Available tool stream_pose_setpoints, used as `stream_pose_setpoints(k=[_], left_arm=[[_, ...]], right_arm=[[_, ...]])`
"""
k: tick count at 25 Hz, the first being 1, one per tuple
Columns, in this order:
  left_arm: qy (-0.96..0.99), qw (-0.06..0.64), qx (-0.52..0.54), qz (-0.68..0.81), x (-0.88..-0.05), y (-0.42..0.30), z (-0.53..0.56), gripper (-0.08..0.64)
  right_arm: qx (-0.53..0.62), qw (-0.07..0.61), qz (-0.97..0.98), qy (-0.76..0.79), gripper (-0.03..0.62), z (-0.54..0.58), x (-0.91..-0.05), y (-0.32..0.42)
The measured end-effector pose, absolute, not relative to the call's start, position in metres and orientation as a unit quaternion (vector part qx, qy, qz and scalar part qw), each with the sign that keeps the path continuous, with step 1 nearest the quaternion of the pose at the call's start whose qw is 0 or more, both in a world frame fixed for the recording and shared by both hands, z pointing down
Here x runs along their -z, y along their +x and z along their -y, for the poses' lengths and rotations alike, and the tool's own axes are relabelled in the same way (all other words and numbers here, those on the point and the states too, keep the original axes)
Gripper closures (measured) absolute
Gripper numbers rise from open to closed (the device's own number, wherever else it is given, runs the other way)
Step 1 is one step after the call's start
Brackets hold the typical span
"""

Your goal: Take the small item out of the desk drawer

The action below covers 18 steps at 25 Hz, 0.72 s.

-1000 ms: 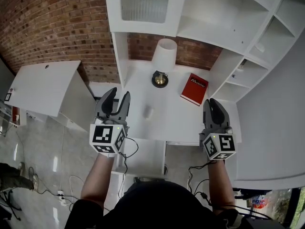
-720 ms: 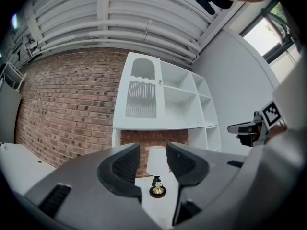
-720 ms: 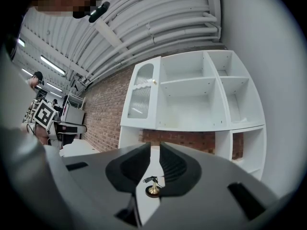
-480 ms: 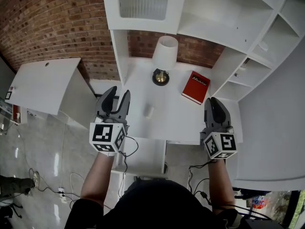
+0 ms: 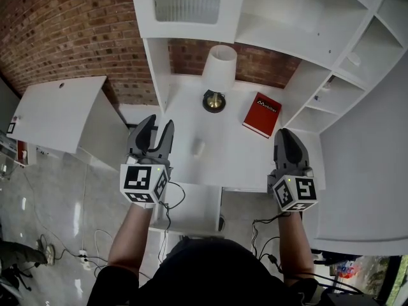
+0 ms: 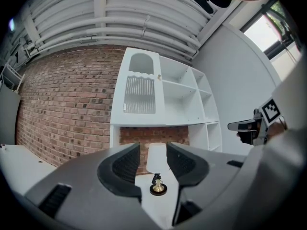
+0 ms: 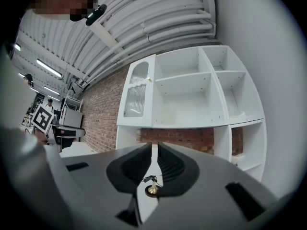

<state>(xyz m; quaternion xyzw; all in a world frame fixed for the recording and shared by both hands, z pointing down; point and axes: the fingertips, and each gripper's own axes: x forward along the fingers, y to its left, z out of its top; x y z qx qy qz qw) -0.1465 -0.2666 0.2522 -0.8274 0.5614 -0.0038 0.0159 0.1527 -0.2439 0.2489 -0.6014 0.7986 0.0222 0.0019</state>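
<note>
The tabletop is mostly bare toward its front edge; the lamp blocks the back middle, the red book lies to its right, a small white object left of centre; shelf uprights wall both sides.

I'm looking at a smooth, white-painted desk. Behind its back edge a rough brick wall is showing. The lamp base is gleaming like polished brass, and the floor is shining glossy.

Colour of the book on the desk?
The book is red; head view shows it best.
</note>
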Motion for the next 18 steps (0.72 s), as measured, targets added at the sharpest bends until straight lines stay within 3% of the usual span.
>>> stream_pose_setpoints(k=[18], left_arm=[[-0.828,0.009,0.014,-0.560,-0.267,-0.130,0.286,0.388]], right_arm=[[-0.014,0.002,-0.802,-0.597,0.560,0.265,-0.260,0.166]])
